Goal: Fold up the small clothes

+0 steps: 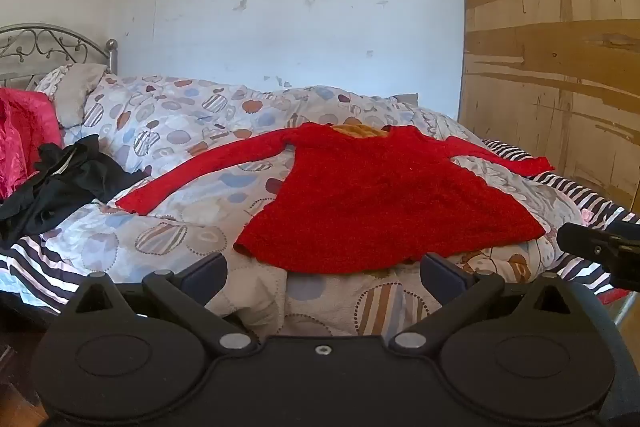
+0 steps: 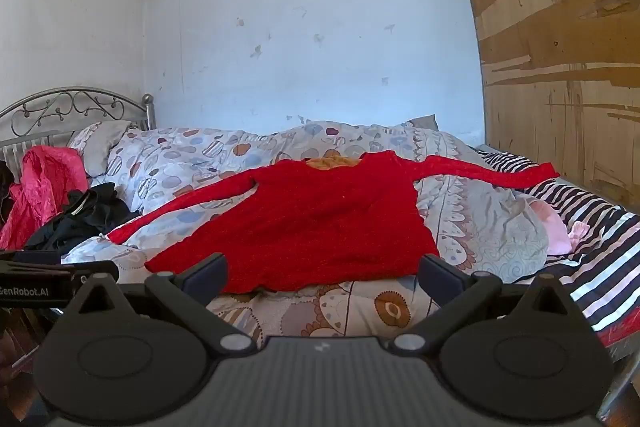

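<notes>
Over at the far left a metal headboard [image 2: 72,107] stands against the wall, with a crumpled pink cloth [image 2: 44,187] below it and a heap of black clothing [image 1: 60,179] just beside that on the bed. The patterned duvet [image 1: 168,123] covers most of the mattress. The red sweater [image 1: 360,195] lies flat in the middle of it, both sleeves stretched out sideways, its hem nearest the grippers. The left gripper [image 1: 324,271] hovers short of the hem with its jaws spread wide, nothing in them. The right gripper [image 2: 324,271] is alongside, likewise gaping and empty. A striped sheet [image 2: 600,239] shows at the right edge, before a worn wooden panel [image 2: 560,67].
</notes>
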Demonstrator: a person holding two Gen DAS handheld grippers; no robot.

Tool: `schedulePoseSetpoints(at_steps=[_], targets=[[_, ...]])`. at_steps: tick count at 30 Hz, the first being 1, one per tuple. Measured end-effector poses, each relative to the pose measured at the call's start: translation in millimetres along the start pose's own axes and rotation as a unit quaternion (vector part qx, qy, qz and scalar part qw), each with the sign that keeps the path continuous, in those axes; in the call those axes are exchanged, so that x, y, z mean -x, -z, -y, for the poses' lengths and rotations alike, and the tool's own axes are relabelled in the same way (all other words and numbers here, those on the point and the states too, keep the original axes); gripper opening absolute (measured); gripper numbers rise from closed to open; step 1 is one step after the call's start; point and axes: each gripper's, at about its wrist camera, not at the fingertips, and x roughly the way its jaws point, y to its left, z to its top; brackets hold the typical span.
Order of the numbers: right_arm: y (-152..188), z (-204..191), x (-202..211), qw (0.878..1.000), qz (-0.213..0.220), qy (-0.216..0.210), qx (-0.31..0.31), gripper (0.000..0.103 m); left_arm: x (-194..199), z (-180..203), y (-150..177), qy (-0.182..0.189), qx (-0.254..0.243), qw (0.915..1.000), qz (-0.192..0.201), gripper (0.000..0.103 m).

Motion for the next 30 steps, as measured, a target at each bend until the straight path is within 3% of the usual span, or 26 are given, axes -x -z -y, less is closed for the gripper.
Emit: schedulePoseSetpoints(at_steps=[30], targets=[[0.4,-0.2,-0.3,1.0,-0.001,0.0,-0.003,0.103,3.3,-3.9,-0.7,0.001,0.002,1.0,-0.001,0.102]])
